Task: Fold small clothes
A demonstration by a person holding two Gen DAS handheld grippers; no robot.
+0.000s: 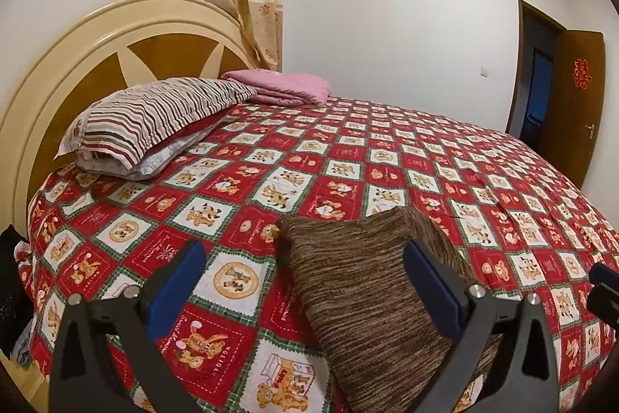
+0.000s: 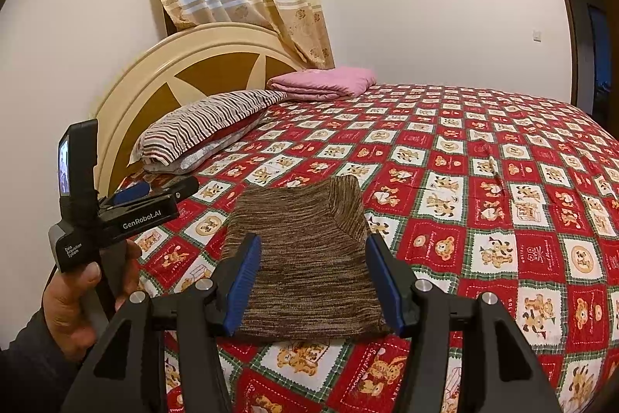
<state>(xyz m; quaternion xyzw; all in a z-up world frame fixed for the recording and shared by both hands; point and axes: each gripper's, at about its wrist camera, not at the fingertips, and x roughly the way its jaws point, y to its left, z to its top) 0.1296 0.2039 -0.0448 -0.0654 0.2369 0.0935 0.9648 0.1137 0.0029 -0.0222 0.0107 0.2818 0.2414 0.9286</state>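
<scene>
Brown, streaky knit is lying flat near the front edge of the bed: the small garment (image 2: pixel 305 258) is already sitting as a compact, squared-off stack, with one narrower piece, possibly a sleeve or collar, lying across its far right corner. Judging by that tidy shape, the folding of this piece is looking close to finished; perhaps one last fold or a smoothing pass is remaining, though layers underneath are hidden from both views. The right gripper (image 2: pixel 313 277) is hovering over the near end with jaws spread wide, gripping nothing. The left gripper (image 1: pixel 305 287) is hanging to the garment's left, equally wide open and empty, carried by the person's left hand (image 2: pixel 83 293). Around them the red patchwork bedspread (image 2: pixel 483 204) is stretching back toward a striped pillow (image 2: pixel 209 126), a folded pink blanket (image 2: pixel 329 82) and the cream headboard (image 2: pixel 185 64).
</scene>
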